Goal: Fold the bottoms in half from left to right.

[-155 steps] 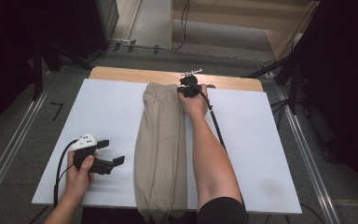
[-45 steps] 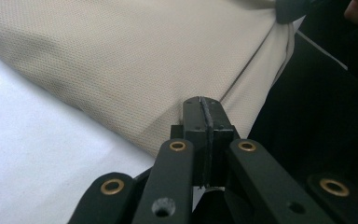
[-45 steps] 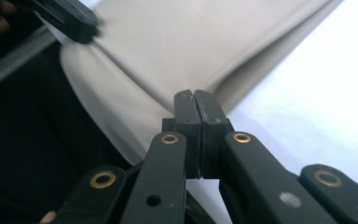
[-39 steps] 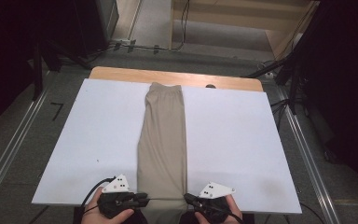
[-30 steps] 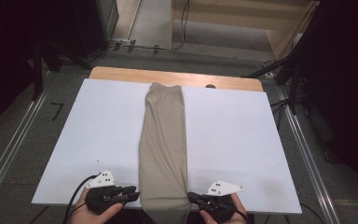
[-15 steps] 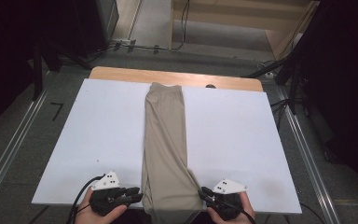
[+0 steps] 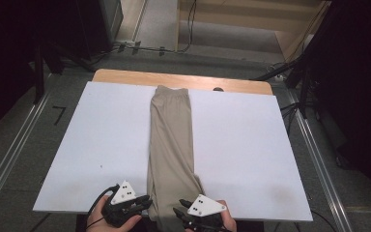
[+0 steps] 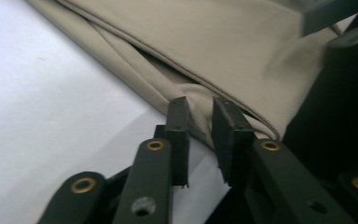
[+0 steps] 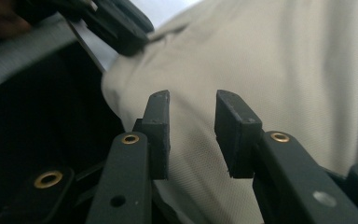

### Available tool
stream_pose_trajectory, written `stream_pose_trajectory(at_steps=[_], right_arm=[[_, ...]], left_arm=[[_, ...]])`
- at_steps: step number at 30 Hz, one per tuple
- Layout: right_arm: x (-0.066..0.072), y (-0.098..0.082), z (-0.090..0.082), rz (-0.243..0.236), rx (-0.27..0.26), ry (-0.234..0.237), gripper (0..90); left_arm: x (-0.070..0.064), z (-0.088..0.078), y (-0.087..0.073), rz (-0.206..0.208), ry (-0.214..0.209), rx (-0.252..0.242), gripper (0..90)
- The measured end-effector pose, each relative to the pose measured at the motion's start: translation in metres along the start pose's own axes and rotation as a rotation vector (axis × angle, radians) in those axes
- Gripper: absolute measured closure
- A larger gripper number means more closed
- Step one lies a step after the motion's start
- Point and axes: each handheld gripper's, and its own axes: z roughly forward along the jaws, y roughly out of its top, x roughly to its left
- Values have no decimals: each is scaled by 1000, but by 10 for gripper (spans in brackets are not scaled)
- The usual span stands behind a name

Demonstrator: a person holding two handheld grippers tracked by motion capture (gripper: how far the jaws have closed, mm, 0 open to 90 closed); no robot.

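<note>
The left gripper sits at the near edge of the white tabletop, held in the person's left hand, its jaws parted with a narrow gap and pointing right at the folded beige trousers. In the left gripper view its tips reach the layered cloth edge, the fabric showing between them, though whether they touch it I cannot tell. Right of it the trousers run away from both grippers toward the table's wooden far edge. The right gripper lies just beside the trousers' near end, jaws apart over the beige fabric in its own view, gripping nothing.
</note>
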Motion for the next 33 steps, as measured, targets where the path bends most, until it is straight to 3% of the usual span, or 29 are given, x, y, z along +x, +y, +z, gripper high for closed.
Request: stream_pose_trajectory(at_steps=[1,2,3,6,8,11,14,15,16,17,18,19,20,22,23,24,26,29,31,33], right_arm=[[0,0,0,0,0,0,652],[-4,-3,4,19,17,13,716],[-4,-3,4,19,17,13,716],[-9,-8,7,28,42,8,863],[-11,-7,7,30,47,14,875],[-10,-7,7,22,50,10,877],[-10,-7,7,27,47,8,877],[-11,-7,7,31,48,12,876],[-11,-7,7,37,47,14,872],[-11,-7,7,37,47,14,872],[-11,-7,7,43,45,19,854],[-12,-8,6,44,40,35,823],[-14,-7,-2,38,3,61,794],[-18,-5,-13,42,-36,47,787],[-18,-5,-13,42,-36,47,787],[-28,-6,-26,63,-62,4,781],[-34,-8,-30,74,-59,-15,777],[-53,-19,-40,115,-43,-101,733],[-58,-21,-41,132,-45,-104,700],[-59,-21,-40,140,-41,-99,679]], left_arm=[[0,0,0,-2,-12,7,811],[0,0,0,-1,-27,13,892],[1,0,1,-8,-37,16,892],[7,-2,3,-24,-88,29,900],[11,-7,4,-28,-110,29,900],[19,-19,7,-33,-120,32,900],[26,-22,1,-35,-99,55,900],[28,-20,-2,-40,-90,53,880],[28,-20,-4,-43,-76,52,786],[25,-20,-5,-44,-46,39,786],[21,-21,-3,-46,-39,6,672],[16,-22,-1,-50,-64,-21,615],[10,-22,1,-45,-89,-43,615],[-7,-16,6,-12,-100,-47,619],[-7,-16,6,-12,-100,-47,619],[-12,-12,7,-18,-103,-36,618],[-15,-3,7,-45,-91,-19,611],[-14,9,6,-82,-73,-9,557],[-14,10,7,-86,-73,-12,568],[-19,12,9,-61,-42,-6,579]])
